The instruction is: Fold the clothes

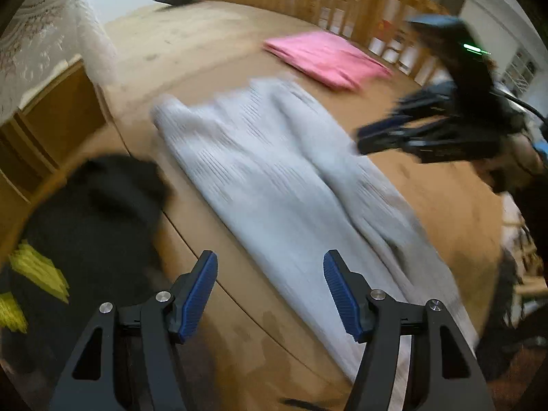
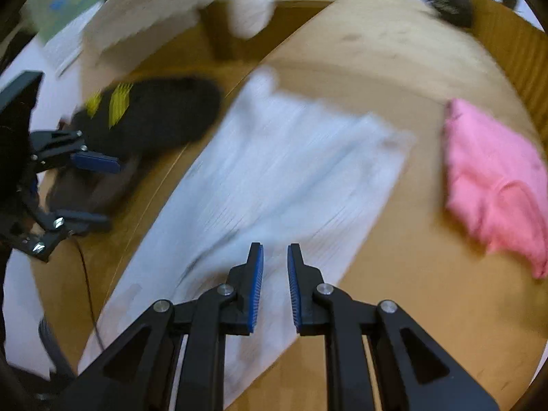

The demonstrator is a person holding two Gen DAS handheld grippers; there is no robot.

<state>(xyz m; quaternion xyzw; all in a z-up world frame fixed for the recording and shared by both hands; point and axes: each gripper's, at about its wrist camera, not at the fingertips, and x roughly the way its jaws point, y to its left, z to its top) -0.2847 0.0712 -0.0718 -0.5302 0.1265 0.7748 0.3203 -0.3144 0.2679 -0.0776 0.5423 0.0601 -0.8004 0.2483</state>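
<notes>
Wooden tabletop (image 1: 191, 44) is filling the left wrist view, and you are working over the grey garment (image 1: 274, 178) lying across it as a long strip. Its long axis is running from just ahead of your left gripper (image 1: 270, 291) away toward the pink folded cloth (image 1: 325, 58), which is sitting apart beyond the grey garment's far end. Your left fingers are standing wide apart and holding nothing; the grey garment's near end is lying under and ahead of the right-hand finger. A black garment with yellow stripes (image 1: 92, 219) is lying beside the grey garment. Your right gripper (image 1: 363, 140) is hovering at the grey garment's other long edge.

From the right wrist view, the grey garment (image 2: 281, 178) is stretching straight ahead of your right gripper (image 2: 275, 274), whose fingers are narrowly parted and gripping nothing. The pink folded cloth (image 2: 493, 181) is lying apart from the grey garment's edge. Your left gripper (image 2: 89, 191) is hanging wide beside the grey garment, so each hand seems placed to take its own side.
</notes>
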